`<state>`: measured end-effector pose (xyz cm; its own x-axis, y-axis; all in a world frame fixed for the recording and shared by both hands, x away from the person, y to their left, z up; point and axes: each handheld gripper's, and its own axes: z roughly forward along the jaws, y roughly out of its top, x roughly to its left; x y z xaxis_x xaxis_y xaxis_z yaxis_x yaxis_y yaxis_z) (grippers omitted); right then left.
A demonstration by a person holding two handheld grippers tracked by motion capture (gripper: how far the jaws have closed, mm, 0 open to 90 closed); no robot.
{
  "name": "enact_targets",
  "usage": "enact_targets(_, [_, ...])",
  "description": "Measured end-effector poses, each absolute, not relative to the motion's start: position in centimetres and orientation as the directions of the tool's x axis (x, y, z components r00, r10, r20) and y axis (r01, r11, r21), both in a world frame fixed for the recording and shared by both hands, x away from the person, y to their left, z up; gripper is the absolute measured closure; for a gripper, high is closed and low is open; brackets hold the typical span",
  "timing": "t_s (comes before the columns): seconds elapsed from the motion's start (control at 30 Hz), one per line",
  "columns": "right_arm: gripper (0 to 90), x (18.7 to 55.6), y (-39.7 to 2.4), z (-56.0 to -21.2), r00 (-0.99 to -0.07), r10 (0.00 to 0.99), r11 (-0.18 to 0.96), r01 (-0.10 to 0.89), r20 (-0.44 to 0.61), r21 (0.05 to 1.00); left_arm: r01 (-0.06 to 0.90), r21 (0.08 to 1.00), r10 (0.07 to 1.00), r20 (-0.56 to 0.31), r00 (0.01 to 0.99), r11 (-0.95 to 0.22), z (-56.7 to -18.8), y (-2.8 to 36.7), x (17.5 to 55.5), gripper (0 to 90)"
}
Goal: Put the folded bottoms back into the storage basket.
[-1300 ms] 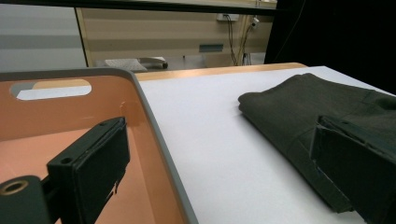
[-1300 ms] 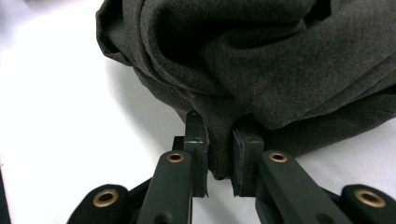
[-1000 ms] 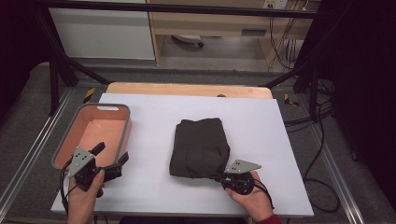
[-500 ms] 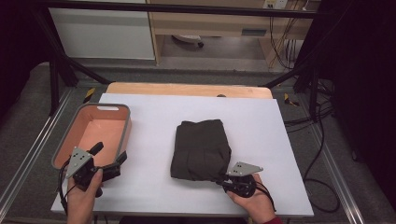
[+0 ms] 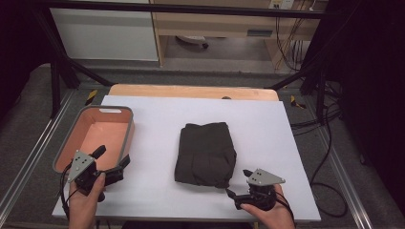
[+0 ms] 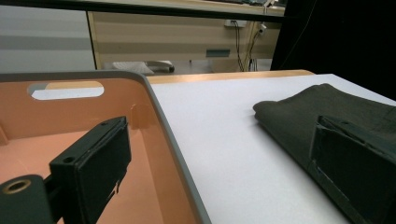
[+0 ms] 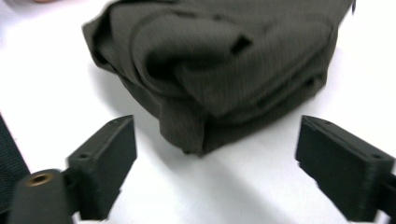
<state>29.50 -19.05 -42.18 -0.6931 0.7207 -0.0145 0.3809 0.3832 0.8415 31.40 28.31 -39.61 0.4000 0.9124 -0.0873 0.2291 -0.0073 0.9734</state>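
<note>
Both grippers are sitting low at the near edge of the white table (image 5: 267, 124), each one held in a hand. At about 7 o'clock in the high view, the left gripper (image 5: 113, 164) is hanging at the near right corner of the bin (image 5: 128, 138), and its jaws are spread wide. In the left gripper view, one jaw is sitting over the bin's orange inside and the other is sitting over the table side, with the grey rim (image 6: 163, 121) running up between them. The bin is lying at 9 o'clock on the table, and a slot handle (image 6: 65, 89) is showing in its far wall. At about 5 o'clock, the right gripper (image 5: 234, 196) is pointing toward 10 o'clock, at the near right corner of the cloth (image 5: 206, 152). Its jaws are also spread wide, and they are not holding anything. In the right gripper view, the folded corner of the cloth (image 7: 219, 60) is sitting just ahead of the gap between the two jaws, and white table is showing between the jaws and the corner. The cloth is dark and folded into a thick block, and it is lying in the middle of the table, well apart from the bin.
</note>
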Motion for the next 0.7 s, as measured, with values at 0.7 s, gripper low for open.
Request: enact_targets(0.7, [14.3,31.6,-15.5,-41.4,-0.766,0.634,0.468,0.27,-0.107,0.842,0.233,0.972,0.911,-0.095,0.401,-0.002,-39.6,28.4,31.4,5.3])
